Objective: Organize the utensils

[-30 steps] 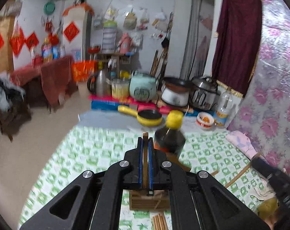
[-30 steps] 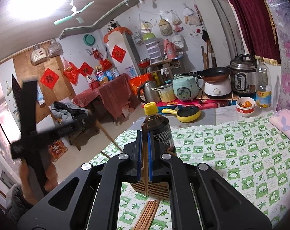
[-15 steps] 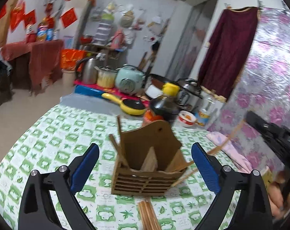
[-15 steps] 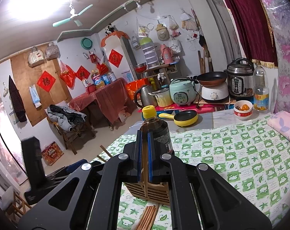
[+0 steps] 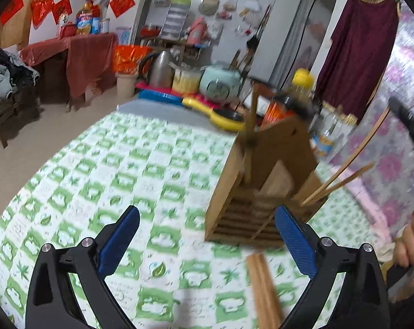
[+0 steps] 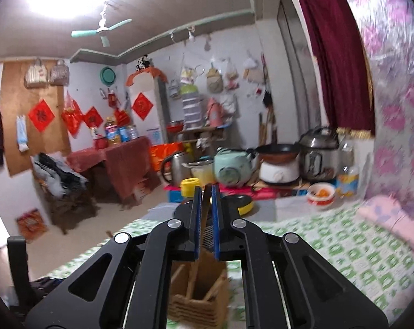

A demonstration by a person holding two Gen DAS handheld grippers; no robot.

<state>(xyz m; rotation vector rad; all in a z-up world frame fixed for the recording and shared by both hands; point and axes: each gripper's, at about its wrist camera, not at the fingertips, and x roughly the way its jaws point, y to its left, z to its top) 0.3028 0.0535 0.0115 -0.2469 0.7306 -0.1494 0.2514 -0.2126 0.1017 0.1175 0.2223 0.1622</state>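
Note:
A wooden utensil holder [image 5: 261,186] stands on the green-checked tablecloth [image 5: 141,164], seen from above as the holder [image 6: 198,296] in the right wrist view. One chopstick [image 5: 249,137] stands upright in its left compartment and another [image 5: 346,176] leans out to the right. A bundle of loose chopsticks [image 5: 261,288] lies on the cloth in front of it. My left gripper [image 5: 207,211] is open wide, low over the cloth, with nothing between its pads. My right gripper [image 6: 206,192] is shut on a chopstick [image 6: 205,208] above the holder; that long stick [image 5: 365,142] slants down toward the holder's right side.
A dark sauce bottle with a yellow cap [image 5: 302,82] stands right behind the holder. A yellow pan [image 5: 223,115], kettle, rice cookers and a bowl [image 6: 320,193] line the table's far edge. A person's hand [image 5: 409,241] is at the right. Pink cloth [image 6: 393,219] lies far right.
My left gripper opened and let go of its chopstick, which now stands in the holder, then sank toward the cloth. My right gripper stayed shut on its chopstick and tilted a little.

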